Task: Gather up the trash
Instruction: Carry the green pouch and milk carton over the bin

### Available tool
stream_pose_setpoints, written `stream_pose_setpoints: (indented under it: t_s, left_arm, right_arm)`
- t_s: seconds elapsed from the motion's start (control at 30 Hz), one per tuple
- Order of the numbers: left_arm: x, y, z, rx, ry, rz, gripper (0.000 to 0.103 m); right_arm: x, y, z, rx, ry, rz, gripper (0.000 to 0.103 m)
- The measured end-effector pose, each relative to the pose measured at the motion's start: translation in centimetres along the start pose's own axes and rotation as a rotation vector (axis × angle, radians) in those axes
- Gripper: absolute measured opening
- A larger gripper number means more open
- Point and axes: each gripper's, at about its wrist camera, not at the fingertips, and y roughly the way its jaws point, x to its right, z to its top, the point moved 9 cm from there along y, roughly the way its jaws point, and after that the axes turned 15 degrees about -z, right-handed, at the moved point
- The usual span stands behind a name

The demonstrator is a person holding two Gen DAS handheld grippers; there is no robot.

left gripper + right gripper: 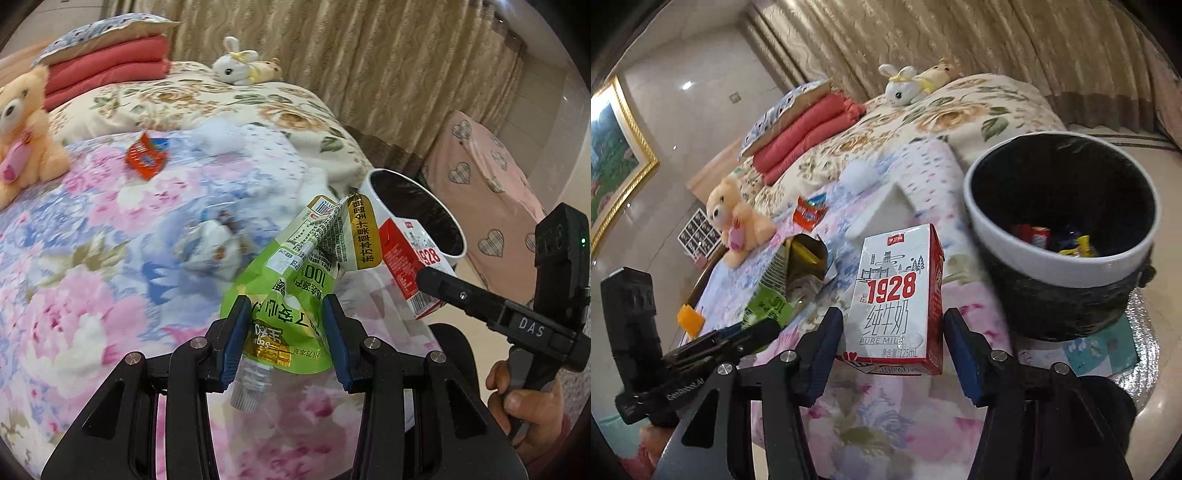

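The right gripper (pixel 892 347), nearer the bin (pixel 997 221), is loosely straddling the upright milk box (pixel 897 295) while the left gripper (pixel 284 332) is pinching the green pouch (pixel 295 273).

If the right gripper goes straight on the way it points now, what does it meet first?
Probably the floral bed cover, just left of the trash bin; depth is unclear. The milk carton already sits between its fingers.
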Motion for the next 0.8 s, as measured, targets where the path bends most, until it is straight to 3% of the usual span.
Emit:
stream_pose_setpoints:
  t_s: [0.8]
  left_arm:
    - [7.8, 7.6, 4.6, -0.073, 0.151, -0.083, 0.039]
  right_arm:
    - [9.6, -2.0, 4.4, 0.058, 0.133, -0.089, 0.057]
